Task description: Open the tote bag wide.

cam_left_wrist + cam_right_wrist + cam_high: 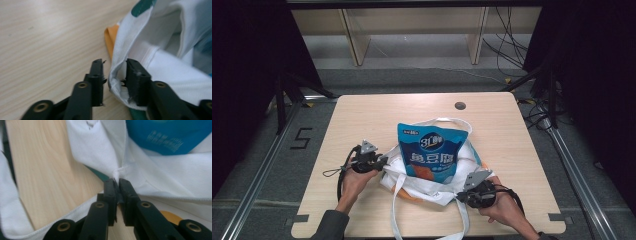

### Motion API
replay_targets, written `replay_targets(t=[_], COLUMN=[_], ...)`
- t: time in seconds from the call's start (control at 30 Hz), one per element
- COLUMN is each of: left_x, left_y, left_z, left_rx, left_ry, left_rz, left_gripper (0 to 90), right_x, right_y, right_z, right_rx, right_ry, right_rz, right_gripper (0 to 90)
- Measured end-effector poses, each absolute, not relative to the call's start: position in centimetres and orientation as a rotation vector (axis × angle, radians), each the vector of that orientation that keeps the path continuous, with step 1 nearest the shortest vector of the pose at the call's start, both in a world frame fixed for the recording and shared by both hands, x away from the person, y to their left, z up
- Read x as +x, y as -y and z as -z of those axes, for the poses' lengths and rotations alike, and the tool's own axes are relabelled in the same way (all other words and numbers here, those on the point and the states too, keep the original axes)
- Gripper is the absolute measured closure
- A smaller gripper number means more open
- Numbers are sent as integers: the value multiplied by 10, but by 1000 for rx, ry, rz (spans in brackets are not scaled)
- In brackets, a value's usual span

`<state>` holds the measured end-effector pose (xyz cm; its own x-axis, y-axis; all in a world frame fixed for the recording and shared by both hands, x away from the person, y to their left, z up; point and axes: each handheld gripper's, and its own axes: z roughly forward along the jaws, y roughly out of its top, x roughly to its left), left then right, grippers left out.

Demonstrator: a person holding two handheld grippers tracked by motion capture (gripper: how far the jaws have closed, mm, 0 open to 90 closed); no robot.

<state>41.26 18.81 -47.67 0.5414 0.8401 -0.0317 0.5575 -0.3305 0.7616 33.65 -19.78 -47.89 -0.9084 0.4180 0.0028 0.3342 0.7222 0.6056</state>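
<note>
A white cloth tote bag (427,188) lies on the wooden table (362,115), and a blue snack packet (432,150) with white lettering sticks out of its mouth. At the bag's left edge, my left gripper (381,162) is open. In the left gripper view its jaws (114,67) straddle the bag's hemmed rim (117,65); one jaw touches the cloth and the other stands off it. At the bag's near right corner, my right gripper (460,195) is shut, its jaws (117,182) pinching a fold of the white cloth (100,147) below the blue packet (170,135).
The bag's long white straps (398,210) trail toward the table's near edge between my hands. A round cable hole (460,105) sits at the far side of the table. Wooden shelving stands beyond the table, with dark rails on both sides.
</note>
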Motion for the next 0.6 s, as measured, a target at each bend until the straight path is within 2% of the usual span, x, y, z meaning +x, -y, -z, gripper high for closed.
replay_targets(t=[0.07,0.13,0.23,0.43,0.53,0.6], left_x=[407,399,387,370,354,349], left_y=[-185,-183,-171,-138,-130,-129], left_z=[465,445,432,462,481,495], left_rx=[1928,1886,1892,2059,2189,2198], left_ry=[-1130,-1082,-998,-921,-858,-860], left_rz=[-493,-526,-488,-327,-338,-329], left_gripper=[600,598,656,791,841,864], right_x=[336,336,339,363,364,364], right_y=[206,212,216,214,210,208], right_z=[464,447,434,458,474,482], right_rx=[644,629,660,736,728,741], right_ry=[-2730,-2670,-2568,-2554,-2604,-2632], right_rz=[-1020,-1139,-1203,-1066,-975,-959], right_gripper=[778,751,751,822,856,874])
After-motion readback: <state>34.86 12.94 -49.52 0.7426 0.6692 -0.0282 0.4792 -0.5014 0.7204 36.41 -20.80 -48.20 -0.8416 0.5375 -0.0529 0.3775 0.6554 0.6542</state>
